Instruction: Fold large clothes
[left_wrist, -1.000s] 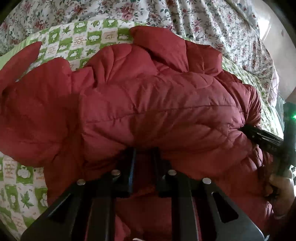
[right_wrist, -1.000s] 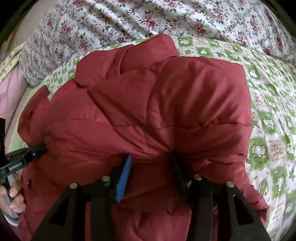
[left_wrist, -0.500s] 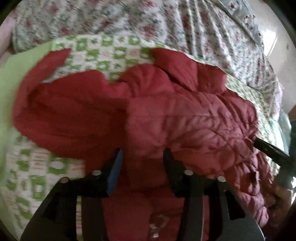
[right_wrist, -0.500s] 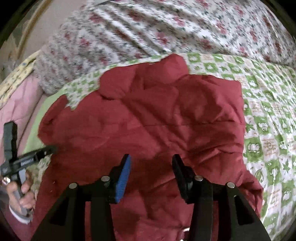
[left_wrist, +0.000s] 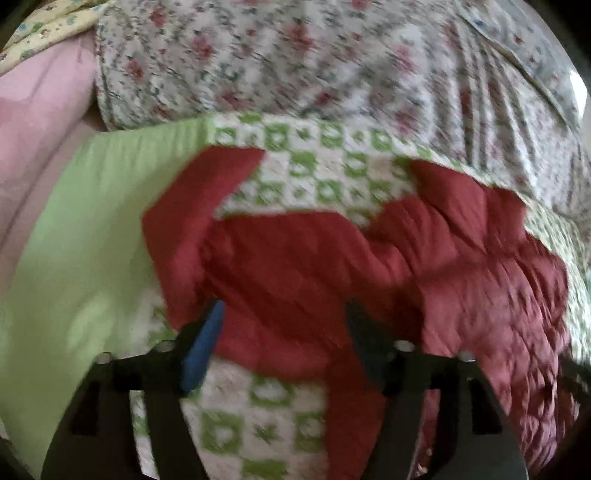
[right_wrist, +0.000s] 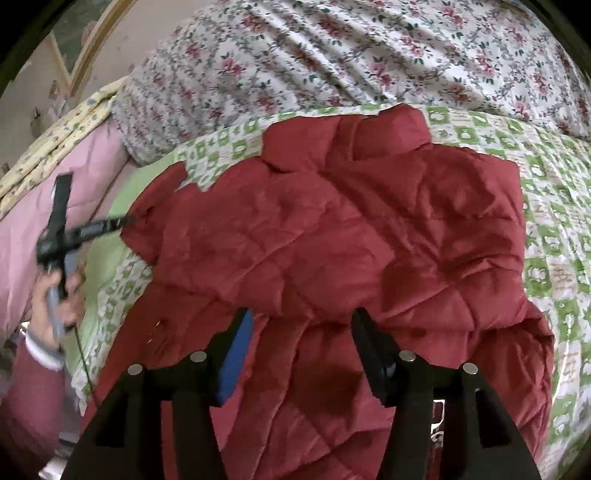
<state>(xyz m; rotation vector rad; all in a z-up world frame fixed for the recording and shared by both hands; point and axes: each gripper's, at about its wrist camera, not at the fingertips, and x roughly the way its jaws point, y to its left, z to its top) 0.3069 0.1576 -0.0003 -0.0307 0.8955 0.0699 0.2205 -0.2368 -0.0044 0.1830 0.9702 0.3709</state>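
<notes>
Red quilted jacket (right_wrist: 332, 236) spread on the green-checked bedspread (right_wrist: 554, 206), both grippers parted and empty.

The right gripper (right_wrist: 301, 328) hangs above the jacket's near hem, fingers apart. The left gripper (left_wrist: 284, 325), also spread, has the jacket ahead and to its right; in the right wrist view its tips reach the jacket's left sleeve. A floral quilt (right_wrist: 332, 55) lies beyond.

The red jacket (right_wrist: 332, 236) was quilted, puffy cloth with a faint sheen; the green-checked cover (right_wrist: 554, 229) under it looked like matt stitched cotton; the floral quilt (right_wrist: 332, 55) was soft, rumpled printed fabric; the right gripper (right_wrist: 301, 354) was matt black plastic with a blue pad.
</notes>
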